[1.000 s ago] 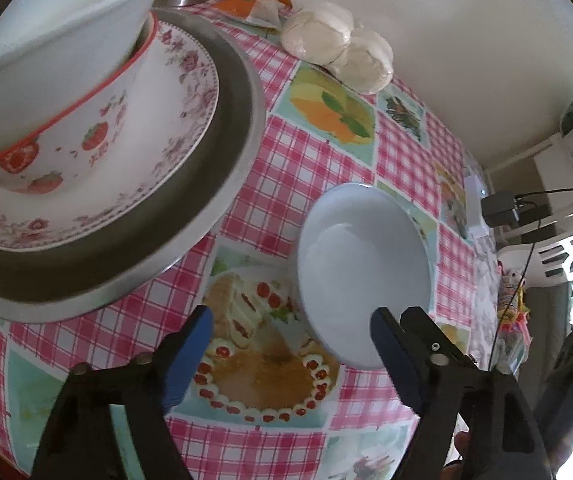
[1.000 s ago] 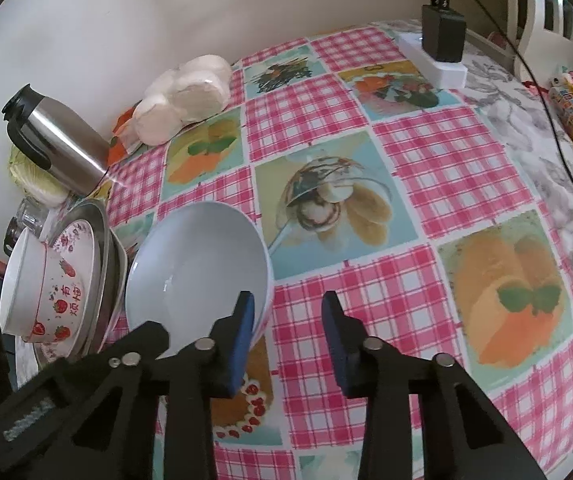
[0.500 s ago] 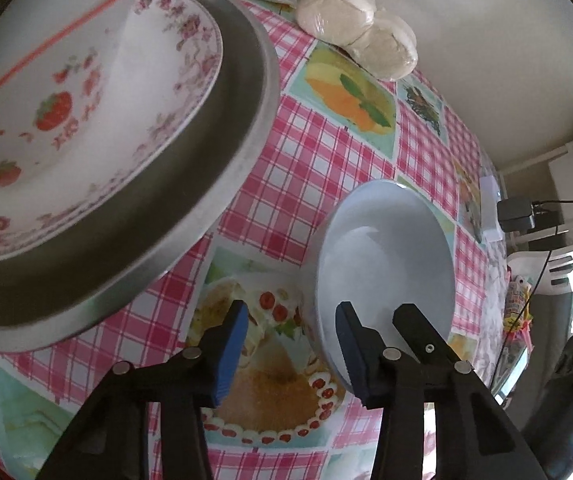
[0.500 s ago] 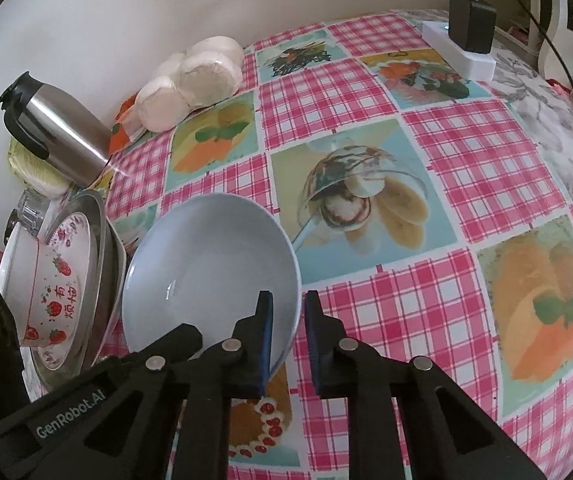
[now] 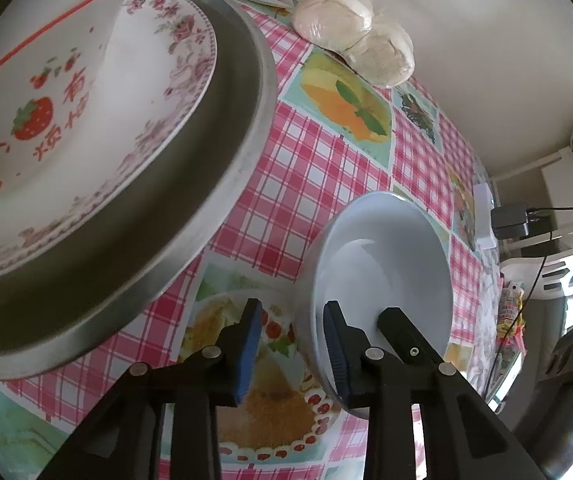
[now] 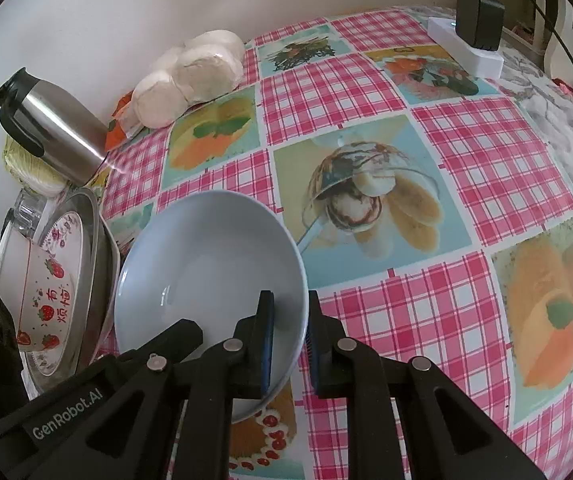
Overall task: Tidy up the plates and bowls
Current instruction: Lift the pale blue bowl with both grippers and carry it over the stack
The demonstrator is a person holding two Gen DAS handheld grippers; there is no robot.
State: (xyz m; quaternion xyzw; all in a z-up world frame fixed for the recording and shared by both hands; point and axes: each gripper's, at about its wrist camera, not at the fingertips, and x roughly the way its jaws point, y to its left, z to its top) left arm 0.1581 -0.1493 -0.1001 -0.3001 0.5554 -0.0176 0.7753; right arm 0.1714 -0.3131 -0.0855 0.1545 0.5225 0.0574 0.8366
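Observation:
A pale blue-white bowl (image 6: 210,264) sits on the checked tablecloth, also in the left wrist view (image 5: 382,256). My right gripper (image 6: 290,340) is shut on its near right rim, one finger inside and one outside. My left gripper (image 5: 292,340) straddles its near left rim with jaws narrowed, a gap still showing beside the wall. To the left stands a stack: a strawberry bowl (image 6: 42,300) on a floral plate (image 5: 158,92) on a steel plate (image 5: 190,200).
A steel thermos (image 6: 50,128) and wrapped buns (image 6: 190,76) lie by the wall. A power strip with charger (image 6: 474,40) sits at the table's far right. A white chair (image 5: 566,268) stands beyond the table edge.
Both grippers moved forward onto the pale bowl. The right jaws closed on its rim; the left jaws narrowed from wide open to around the rim. The bowl tilted slightly.

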